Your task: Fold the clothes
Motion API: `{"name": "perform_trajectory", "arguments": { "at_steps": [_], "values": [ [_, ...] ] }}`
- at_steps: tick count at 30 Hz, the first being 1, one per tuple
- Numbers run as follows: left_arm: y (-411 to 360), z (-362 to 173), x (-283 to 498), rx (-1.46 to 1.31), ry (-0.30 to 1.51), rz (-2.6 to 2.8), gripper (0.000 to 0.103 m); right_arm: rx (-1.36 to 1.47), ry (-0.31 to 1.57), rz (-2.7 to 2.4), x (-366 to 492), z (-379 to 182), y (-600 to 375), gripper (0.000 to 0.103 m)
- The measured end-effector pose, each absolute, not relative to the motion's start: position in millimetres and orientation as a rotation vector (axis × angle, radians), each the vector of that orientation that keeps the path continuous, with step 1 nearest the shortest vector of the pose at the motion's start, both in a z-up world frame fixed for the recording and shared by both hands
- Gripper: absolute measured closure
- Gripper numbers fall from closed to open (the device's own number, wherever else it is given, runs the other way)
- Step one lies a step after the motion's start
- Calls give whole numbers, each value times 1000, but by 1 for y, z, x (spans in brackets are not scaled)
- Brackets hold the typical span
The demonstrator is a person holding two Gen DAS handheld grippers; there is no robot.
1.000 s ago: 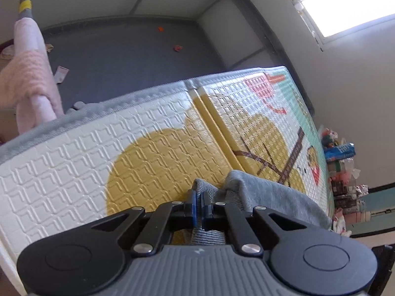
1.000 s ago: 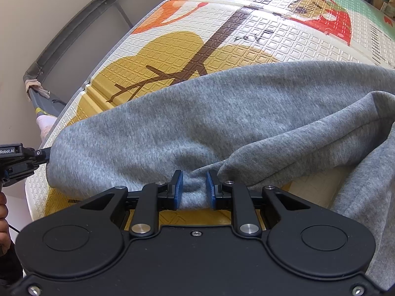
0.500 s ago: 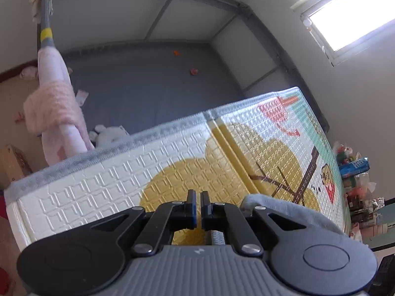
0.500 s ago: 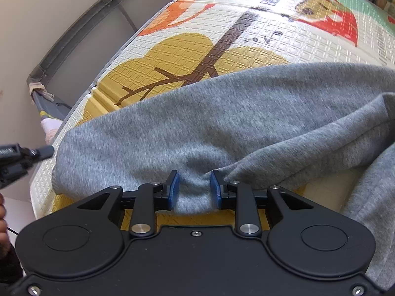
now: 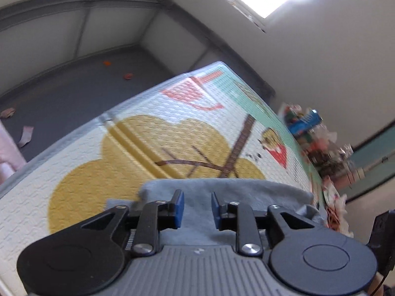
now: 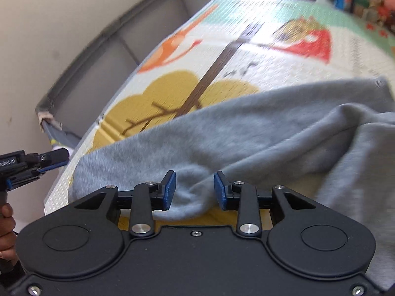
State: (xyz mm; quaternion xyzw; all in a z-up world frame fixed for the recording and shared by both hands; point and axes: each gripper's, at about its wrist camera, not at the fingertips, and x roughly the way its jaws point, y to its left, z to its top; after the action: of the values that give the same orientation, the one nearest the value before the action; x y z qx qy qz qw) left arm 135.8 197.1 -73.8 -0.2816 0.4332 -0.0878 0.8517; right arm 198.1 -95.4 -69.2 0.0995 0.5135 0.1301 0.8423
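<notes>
Sweatshirt [image 6: 246, 143] is lying on the play mat [image 5: 123, 153], both claws, left [image 5: 195, 207] and right [image 6: 195, 190], opening with grey fabric loose between their pads

Motion blur smears the play mat [image 6: 246, 56] print; the grey garment [image 6: 271, 133] runs off the right edge; shelf clutter [image 5: 321, 138] stays too blurred to identify.

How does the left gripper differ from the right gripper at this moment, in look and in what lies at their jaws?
The left gripper has a ribbed grey housing; the right gripper has a smooth black one. A rounded fold of the grey fleece garment bulges between the right jaws, while flat cloth shows beyond the left jaws. Both have blue pads, jaws opening, and hang over the patterned foam play mat.
</notes>
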Motion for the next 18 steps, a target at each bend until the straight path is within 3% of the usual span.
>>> {"name": "perform_trajectory", "arguments": {
  "at_steps": [7, 14, 18],
  "values": [
    [138, -73, 164, -533, 956, -296, 56, 267, 1004, 136, 201, -43, -173, 68],
    [80, -85, 195, -476, 1029, -383, 38, 298, 992, -11, 221, -40, -252, 64],
    [49, -99, 208, -448, 1078, -414, 37, 305, 1012, -83, 239, -51, -290, 64]
  ]
}}
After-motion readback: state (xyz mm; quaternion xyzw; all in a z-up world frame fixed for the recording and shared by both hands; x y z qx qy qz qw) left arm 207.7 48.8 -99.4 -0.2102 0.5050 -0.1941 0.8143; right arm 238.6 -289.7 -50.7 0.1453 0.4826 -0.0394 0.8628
